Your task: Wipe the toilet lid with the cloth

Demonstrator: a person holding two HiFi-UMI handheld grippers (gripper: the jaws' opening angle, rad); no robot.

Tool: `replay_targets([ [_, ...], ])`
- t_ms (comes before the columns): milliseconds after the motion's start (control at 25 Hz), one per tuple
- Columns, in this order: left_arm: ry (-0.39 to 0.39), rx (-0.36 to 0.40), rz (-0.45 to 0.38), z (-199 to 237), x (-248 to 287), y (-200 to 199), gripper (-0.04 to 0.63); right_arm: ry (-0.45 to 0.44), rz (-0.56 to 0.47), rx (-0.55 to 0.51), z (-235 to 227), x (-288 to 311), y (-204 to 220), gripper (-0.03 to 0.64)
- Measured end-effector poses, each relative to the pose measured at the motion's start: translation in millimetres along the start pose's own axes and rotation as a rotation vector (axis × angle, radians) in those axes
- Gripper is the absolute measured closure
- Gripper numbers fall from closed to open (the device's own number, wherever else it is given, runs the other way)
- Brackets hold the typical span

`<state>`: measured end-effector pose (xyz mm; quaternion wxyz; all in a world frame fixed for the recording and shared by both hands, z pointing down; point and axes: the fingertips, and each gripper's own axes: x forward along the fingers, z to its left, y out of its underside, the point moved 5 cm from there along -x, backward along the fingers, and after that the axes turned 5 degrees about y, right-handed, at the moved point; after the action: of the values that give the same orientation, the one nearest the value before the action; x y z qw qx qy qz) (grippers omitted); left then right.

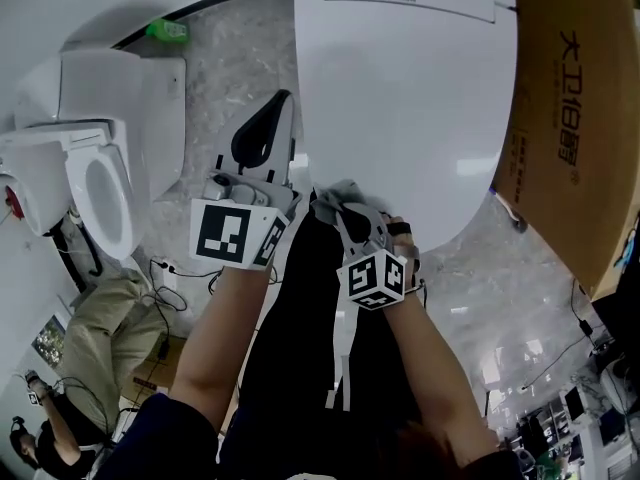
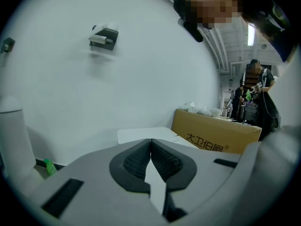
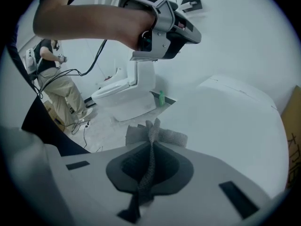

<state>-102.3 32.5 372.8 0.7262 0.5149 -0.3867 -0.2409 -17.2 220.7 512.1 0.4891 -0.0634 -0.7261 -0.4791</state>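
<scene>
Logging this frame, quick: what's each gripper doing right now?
Left gripper: shut, nothing between the jaws.
Right gripper: shut on the cloth.

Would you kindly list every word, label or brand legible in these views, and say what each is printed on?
"大卫伯爵", followed by an ® mark: on the side of the cardboard box.
Small mark near the rear edge of the toilet lid: too small to read.
</scene>
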Motion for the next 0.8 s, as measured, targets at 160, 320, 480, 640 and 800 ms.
replay_targets([
  [160,-0.002,0.001,0.003,-1.4,-1.2,0.4,0.575,0.046,0.004,0.045,-16.6,-16.4,17.8,0.592],
  [320,-0.005,-0.001,0.006,-1.5,-0.9,1.6,0.575,0.127,0.015,0.1,-44.1,-37.4,40.7,0.592],
  [480,0.001,0.0,0.009,-4.1,1.3,2.6,0.575,0.239,0.036,0.142,-79.7,-62.4,68.3,0.592],
  [640,0.009,0.002,0.014,-6.5,3.7,4.0,0.575,0.373,0.066,0.204,-121.1,-90.5,95.6,0.592],
  [800,0.013,0.001,0.012,-10.0,5.6,4.2,0.575,0.498,0.081,0.341,-154.7,-117.7,126.7,0.592],
])
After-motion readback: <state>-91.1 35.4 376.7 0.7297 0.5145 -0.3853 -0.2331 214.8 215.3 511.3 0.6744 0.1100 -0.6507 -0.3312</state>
